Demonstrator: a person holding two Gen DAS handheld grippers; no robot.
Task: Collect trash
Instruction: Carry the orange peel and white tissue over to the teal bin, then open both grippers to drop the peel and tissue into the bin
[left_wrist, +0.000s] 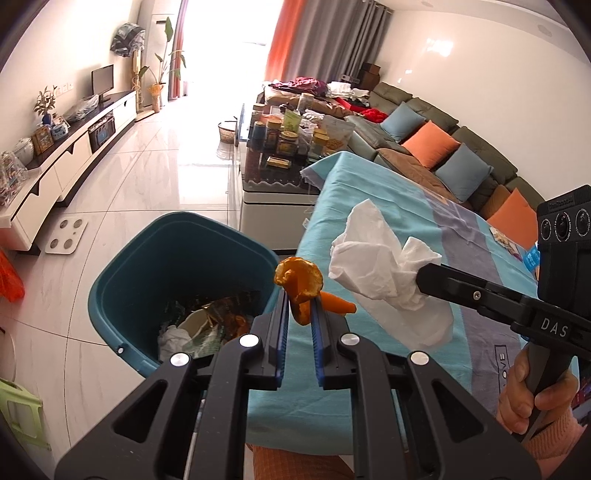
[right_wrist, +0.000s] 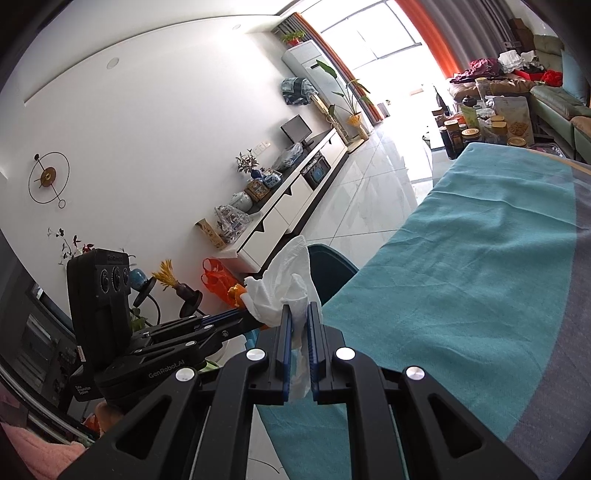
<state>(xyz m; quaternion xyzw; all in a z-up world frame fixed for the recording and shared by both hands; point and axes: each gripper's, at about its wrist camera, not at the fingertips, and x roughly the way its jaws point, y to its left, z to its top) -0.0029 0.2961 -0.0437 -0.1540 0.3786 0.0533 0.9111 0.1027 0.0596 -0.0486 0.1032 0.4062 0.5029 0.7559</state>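
A worktop (left_wrist: 369, 206) draped in a teal and grey cloth fills the right of the left wrist view, with a white tiled floor (left_wrist: 155, 177) at centre left. An orange peel (left_wrist: 297, 282) is pinched in the left tool (left_wrist: 298, 314) at lower centre, beside the teal bin (left_wrist: 147, 266). A crumpled white tissue (right_wrist: 286, 291) is clamped in the right tool (right_wrist: 299, 321).

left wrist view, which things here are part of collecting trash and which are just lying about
Job:
- orange peel in left tool
- white tissue in right tool
- teal bin

Lying about:
- jars
- cushions
- monitor
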